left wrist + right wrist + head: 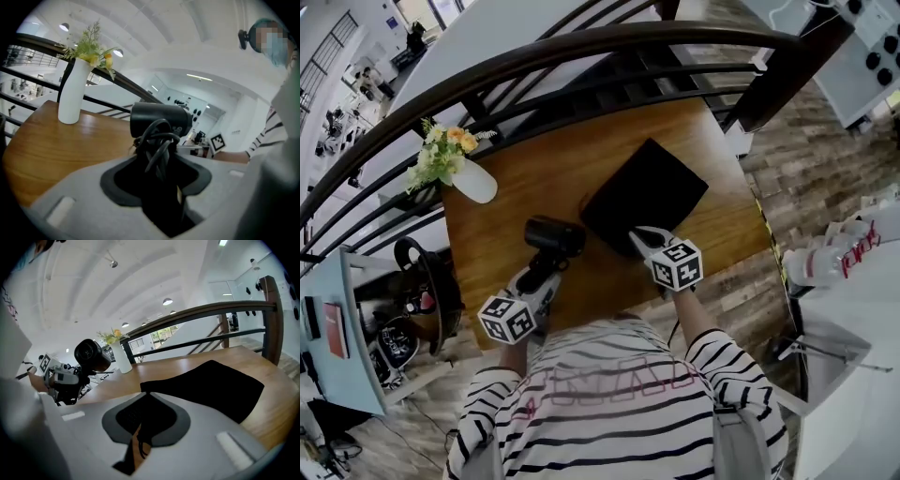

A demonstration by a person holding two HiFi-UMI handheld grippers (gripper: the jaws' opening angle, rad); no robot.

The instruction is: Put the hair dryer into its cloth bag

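Room: bare wood lies on the bench [534, 178] left of the cloth bag [647, 192]; the vase [475, 183] stands well apart by the railing [581, 52].
Dryer: the hair dryer [555, 236] is held above the bench, just left of the bag, barrel level and crosswise, handle toward the person.
Left gripper [547, 267]: jaws clamped on the cord-wrapped handle.
Right gripper [637, 234]: tilted down, jaws pinched on the bag's near corner.
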